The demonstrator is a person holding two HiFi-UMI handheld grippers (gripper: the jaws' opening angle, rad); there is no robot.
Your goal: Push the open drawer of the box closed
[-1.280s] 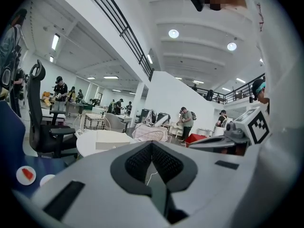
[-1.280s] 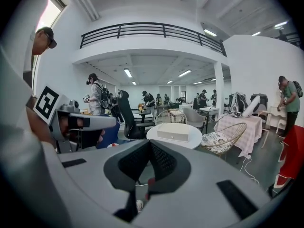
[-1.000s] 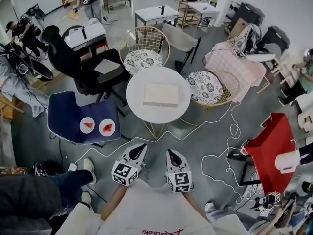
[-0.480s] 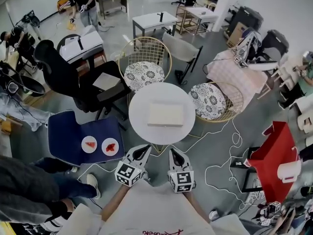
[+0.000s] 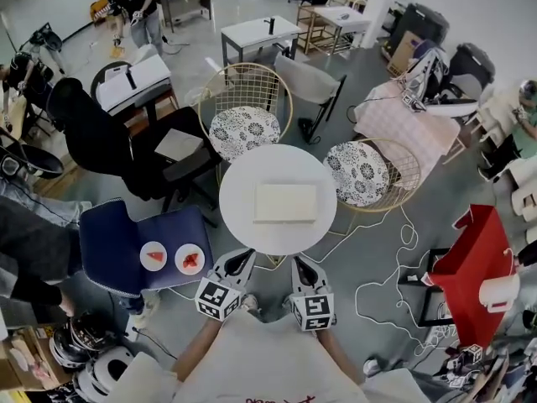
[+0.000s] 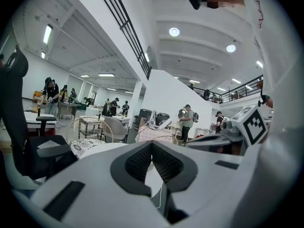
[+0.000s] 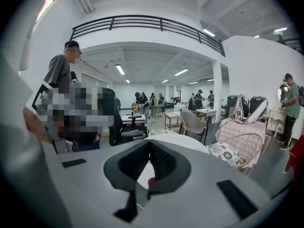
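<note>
A flat cream box [image 5: 285,202] lies in the middle of a round white table [image 5: 243,170]. From above I cannot make out its drawer. Both grippers hang side by side just short of the table's near edge, pointing at it. My left gripper [image 5: 242,256] is shut with nothing between its jaws, and the left gripper view shows its pads [image 6: 142,161] closed together. My right gripper [image 5: 299,264] is shut and empty too, its pads [image 7: 161,161] meeting in the right gripper view. The table top [image 7: 183,141] shows beyond the right jaws.
Two wire chairs with patterned cushions [image 5: 244,130] [image 5: 358,171] stand behind the table. A blue seat [image 5: 109,242] with two plates is at the left, with a black office chair [image 5: 101,133] beyond it. Cables [image 5: 377,284] lie on the floor at right, near a red stand [image 5: 466,263].
The table and box have come nearer to both grippers, which keep their side-by-side pose. The person's legs at the lower left have moved away.
</note>
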